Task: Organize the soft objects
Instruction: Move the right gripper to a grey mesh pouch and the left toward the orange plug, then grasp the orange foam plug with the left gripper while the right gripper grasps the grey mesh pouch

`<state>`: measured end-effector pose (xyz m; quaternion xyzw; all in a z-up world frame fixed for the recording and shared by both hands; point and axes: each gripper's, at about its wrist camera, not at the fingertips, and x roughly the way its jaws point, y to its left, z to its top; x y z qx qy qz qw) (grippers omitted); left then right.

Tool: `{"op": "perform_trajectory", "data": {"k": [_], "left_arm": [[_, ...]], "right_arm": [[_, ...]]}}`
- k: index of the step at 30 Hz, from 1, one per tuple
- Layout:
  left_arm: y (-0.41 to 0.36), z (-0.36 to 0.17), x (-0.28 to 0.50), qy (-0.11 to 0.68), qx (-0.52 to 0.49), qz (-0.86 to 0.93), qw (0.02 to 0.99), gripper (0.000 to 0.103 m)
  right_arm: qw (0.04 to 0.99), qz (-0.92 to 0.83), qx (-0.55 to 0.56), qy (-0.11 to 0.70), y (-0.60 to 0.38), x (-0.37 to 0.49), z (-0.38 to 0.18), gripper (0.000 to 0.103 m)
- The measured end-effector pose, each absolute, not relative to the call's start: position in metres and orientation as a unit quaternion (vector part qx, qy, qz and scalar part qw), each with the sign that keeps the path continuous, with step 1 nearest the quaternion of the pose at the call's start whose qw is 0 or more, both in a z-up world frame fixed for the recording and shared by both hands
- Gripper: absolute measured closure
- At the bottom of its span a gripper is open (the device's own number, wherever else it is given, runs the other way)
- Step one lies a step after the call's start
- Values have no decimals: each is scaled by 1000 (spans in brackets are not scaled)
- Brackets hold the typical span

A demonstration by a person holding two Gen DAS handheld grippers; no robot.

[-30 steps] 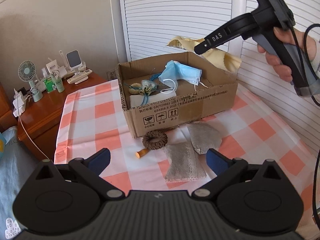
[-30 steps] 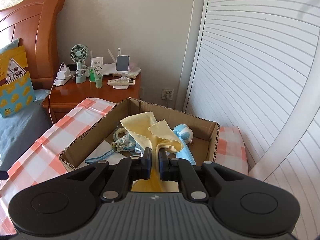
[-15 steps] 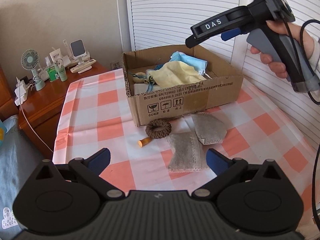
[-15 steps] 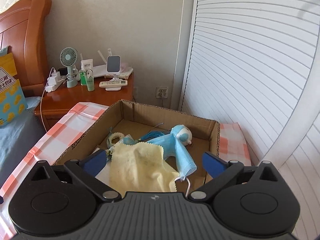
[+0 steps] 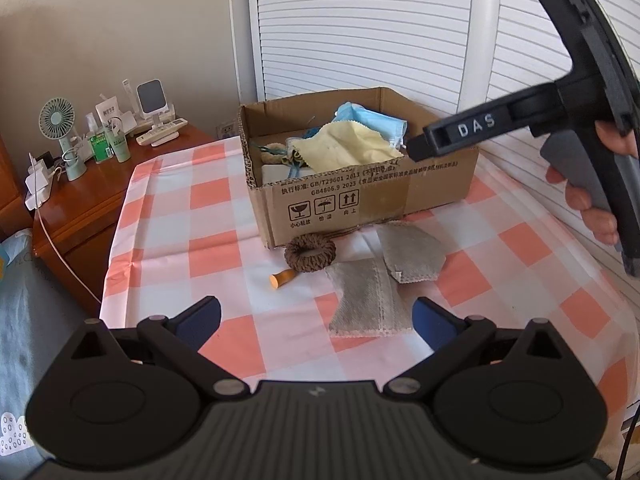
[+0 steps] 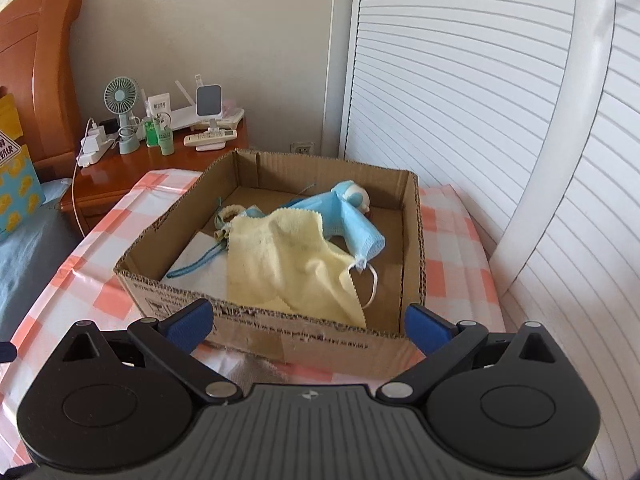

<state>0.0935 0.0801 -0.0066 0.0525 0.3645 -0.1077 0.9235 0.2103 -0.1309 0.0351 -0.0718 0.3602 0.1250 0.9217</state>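
Note:
A cardboard box (image 5: 400, 196) (image 6: 280, 344) stands on the checked tablecloth. Inside it lie a pale yellow cloth (image 5: 344, 148) (image 6: 288, 256), a blue face mask (image 5: 372, 124) (image 6: 348, 220) and a small blue plush toy (image 6: 354, 194). In front of the box lie a brown braided ring (image 5: 310, 254), two grey cloth pouches (image 5: 370, 300) (image 5: 412, 254) and a small orange piece (image 5: 280, 279). My left gripper (image 5: 316, 318) is open above the near pouch. My right gripper (image 6: 306, 322) is open with nothing in it, just before the box's near wall; a hand holds it at the right (image 5: 500, 128).
A wooden nightstand (image 5: 92, 200) (image 6: 160, 168) at the left carries a small fan (image 5: 60, 128), bottles, a remote and a charger cable. A bed (image 5: 24, 320) lies at the left. White louvred doors (image 6: 460, 100) stand behind and right of the table.
The right gripper opened and dropped the yellow cloth into the box, then drew back toward the box's near side and sank a little. The left gripper stayed open and nearly still.

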Motion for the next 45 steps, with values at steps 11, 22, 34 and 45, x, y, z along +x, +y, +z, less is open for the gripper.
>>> {"op": "perform_trajectory", "data": {"k": [11, 22, 34, 45], "left_arm": [[89, -21, 99, 376, 34, -102, 920, 1], [98, -31, 116, 389, 23, -79, 918, 1], [98, -49, 158, 397, 59, -39, 915, 1], [118, -77, 185, 431, 37, -1, 902, 1]], "right_arm": [[889, 105, -73, 440, -106, 203, -37, 0], [883, 77, -73, 457, -112, 215, -59, 0], [884, 85, -74, 453, -147, 195, -67, 0], [890, 89, -73, 442, -149, 191, -68, 0]]}}
